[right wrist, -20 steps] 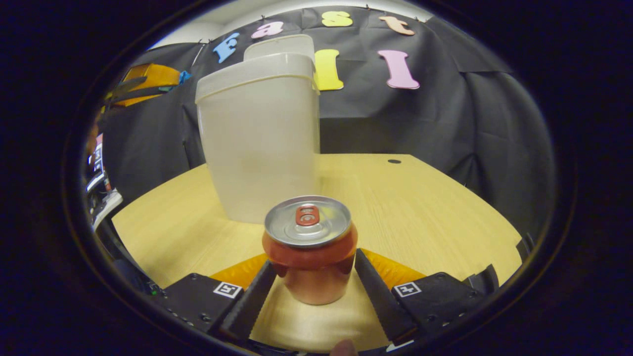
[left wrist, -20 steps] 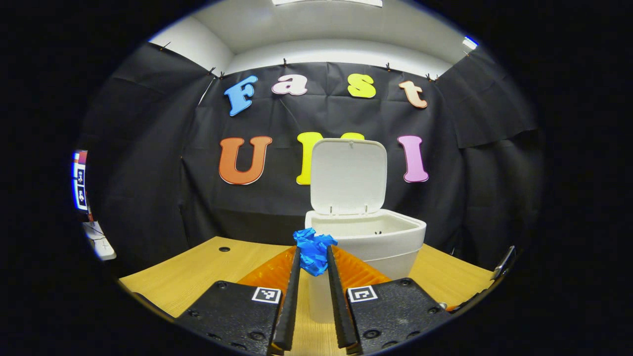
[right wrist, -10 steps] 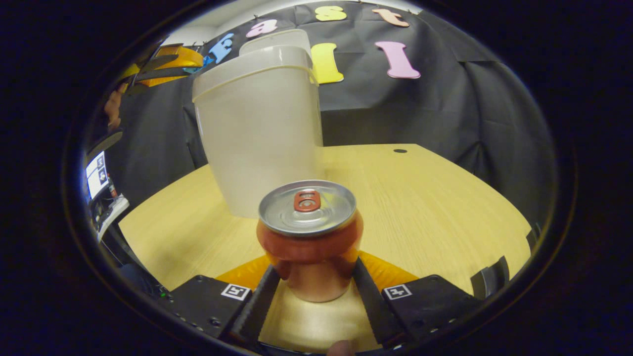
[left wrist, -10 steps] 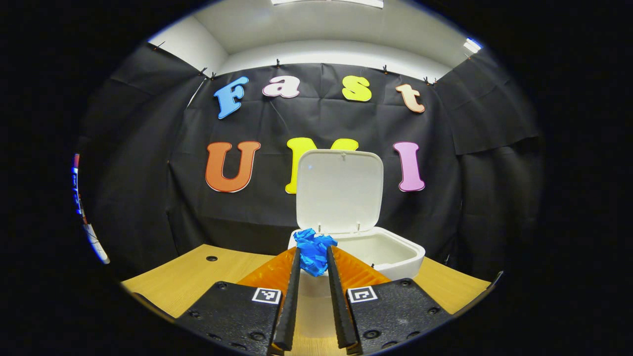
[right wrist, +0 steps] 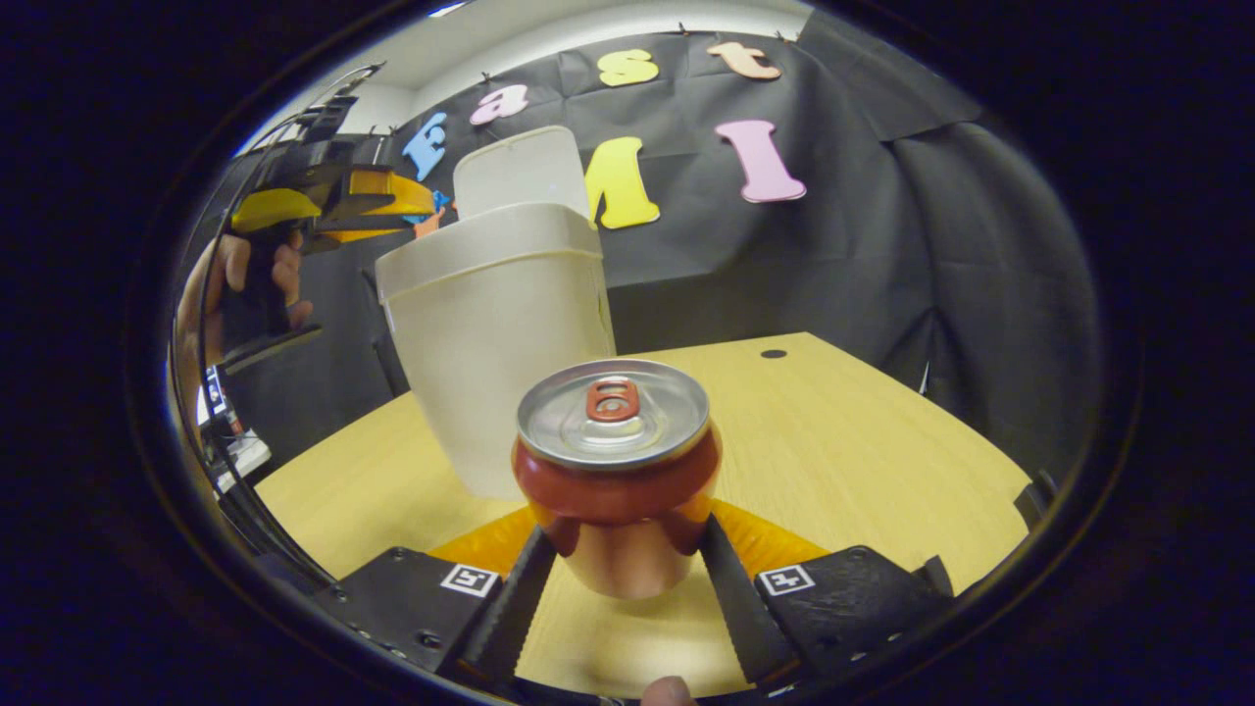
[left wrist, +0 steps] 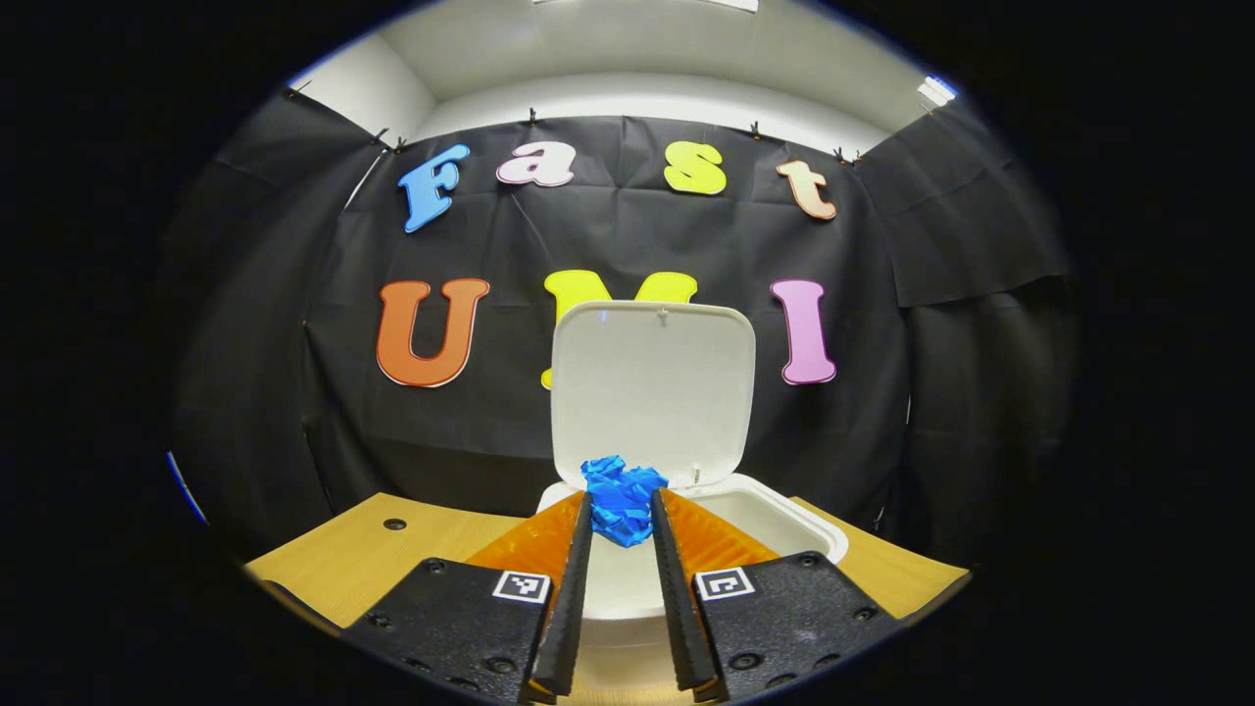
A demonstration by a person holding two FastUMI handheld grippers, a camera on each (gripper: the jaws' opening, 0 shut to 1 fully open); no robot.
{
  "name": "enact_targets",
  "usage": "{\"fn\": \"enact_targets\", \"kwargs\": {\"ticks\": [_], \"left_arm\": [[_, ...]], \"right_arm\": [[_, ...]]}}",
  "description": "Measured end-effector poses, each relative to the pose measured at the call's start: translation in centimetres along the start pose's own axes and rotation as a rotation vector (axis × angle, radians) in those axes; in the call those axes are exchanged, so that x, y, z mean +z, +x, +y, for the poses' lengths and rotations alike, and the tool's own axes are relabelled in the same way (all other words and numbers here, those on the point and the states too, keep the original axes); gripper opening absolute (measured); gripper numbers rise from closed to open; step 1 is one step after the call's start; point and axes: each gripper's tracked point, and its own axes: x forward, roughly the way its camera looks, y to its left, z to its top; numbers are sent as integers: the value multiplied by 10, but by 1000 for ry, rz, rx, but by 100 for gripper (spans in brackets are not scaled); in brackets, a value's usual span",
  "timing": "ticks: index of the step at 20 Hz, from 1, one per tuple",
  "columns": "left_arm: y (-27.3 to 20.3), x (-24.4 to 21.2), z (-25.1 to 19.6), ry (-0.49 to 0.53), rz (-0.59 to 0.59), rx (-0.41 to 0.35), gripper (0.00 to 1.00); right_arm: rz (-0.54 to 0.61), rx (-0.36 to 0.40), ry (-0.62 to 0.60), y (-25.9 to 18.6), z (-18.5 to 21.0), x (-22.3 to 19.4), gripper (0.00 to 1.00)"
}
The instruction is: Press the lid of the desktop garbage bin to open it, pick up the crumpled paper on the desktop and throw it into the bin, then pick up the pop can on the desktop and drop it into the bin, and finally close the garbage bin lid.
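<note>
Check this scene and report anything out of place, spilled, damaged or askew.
Nothing stands out. The bin stands upright on the desk with its lid raised. The left gripper holds the blue crumpled paper by the bin's opening. The can sits upright, undented, between the right gripper's fingers. No spill shows.

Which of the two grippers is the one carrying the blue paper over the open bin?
The left gripper: it pinches the crumpled blue paper in front of the bin with its raised lid. The right gripper grips the pop can instead.
</note>
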Motion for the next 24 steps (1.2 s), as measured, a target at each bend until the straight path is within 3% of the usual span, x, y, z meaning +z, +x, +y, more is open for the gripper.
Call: {"fn": "enact_targets", "kwargs": {"ticks": [2, 4, 7, 12, 18, 24], "left_arm": [[8, -9, -2, 0, 41, -3, 48], [12, -12, -1, 7, 61, 12, 47], [13, -10, -3, 18, 60, 2, 75], [1, -9, 4, -3, 51, 7, 98], [-31, -10, 30, -9, 47, 29, 100], [-92, -17, 89, 41, 11, 125, 99]], "right_arm": [[-10, 2, -7, -2, -1, 4, 81], [-17, -4, -1, -4, -5, 5, 81], [-30, -8, 7, -4, -7, 9, 81], [-79, -15, -14, -8, -8, 39, 81], [-217, 9, -138, -22, 17, 115, 80], [-291, 131, -173, -20, 68, 193, 80]]}}
